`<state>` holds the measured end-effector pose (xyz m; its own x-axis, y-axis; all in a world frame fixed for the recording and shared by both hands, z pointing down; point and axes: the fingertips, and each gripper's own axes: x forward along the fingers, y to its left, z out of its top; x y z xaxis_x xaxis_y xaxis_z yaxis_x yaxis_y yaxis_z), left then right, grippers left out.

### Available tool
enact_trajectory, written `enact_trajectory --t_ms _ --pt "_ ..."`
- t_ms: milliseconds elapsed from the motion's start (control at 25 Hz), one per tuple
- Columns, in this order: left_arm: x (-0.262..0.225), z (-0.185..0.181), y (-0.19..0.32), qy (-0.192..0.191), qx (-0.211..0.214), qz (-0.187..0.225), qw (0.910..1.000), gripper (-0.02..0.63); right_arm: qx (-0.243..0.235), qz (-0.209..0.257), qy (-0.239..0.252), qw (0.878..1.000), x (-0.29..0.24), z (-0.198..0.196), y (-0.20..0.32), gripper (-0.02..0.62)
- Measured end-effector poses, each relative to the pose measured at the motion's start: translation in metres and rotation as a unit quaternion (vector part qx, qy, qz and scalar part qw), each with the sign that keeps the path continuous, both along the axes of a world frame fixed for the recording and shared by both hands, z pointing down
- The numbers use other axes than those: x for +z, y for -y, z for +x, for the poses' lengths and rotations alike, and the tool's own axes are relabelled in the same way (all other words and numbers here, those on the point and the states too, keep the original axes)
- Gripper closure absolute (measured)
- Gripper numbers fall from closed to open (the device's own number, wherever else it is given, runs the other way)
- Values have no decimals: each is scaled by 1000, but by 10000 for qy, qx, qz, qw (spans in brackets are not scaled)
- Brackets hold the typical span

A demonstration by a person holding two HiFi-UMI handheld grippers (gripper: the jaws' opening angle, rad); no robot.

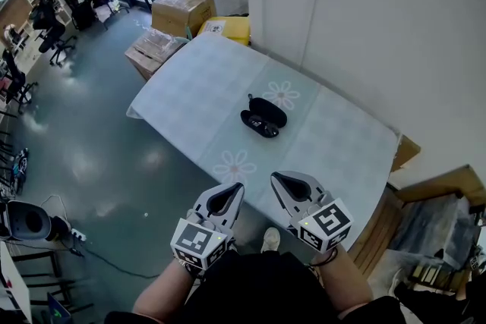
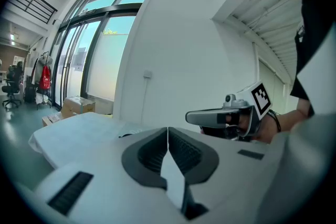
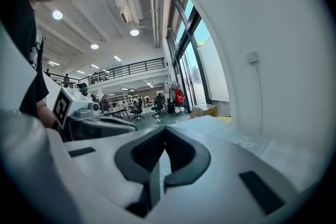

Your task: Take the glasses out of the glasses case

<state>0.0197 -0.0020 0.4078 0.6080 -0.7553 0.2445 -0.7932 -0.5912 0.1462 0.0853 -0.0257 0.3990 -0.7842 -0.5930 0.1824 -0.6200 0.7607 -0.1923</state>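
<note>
Fingers together on your left gripper (image 1: 231,190) and right gripper (image 1: 279,180) (both empty); reaching the glasses case (image 1: 263,118) closed could shove it off the worktop (image 1: 197,95).

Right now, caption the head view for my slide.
Both shut, the left gripper and right gripper hover near the table edge, short of the open black glasses case.

Glasses case (image 1: 263,117): black, oval clamshell, lying open near the middle of the table (image 1: 190,99). Glasses (image 1: 259,125) sit inside the nearer half, dark, detail too small to make out.
</note>
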Motion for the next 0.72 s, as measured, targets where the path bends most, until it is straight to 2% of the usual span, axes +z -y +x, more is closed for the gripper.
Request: enact_trajectory --t_ms 360,720 --pt "1 -27 4 -97 14 -77 9999 575 119 -39 -38 9999 1 -25 4 572" --pt "-2 -54 0 -106 222 6 9997 575 276 -25 -75 9996 -3 -52 1 572"
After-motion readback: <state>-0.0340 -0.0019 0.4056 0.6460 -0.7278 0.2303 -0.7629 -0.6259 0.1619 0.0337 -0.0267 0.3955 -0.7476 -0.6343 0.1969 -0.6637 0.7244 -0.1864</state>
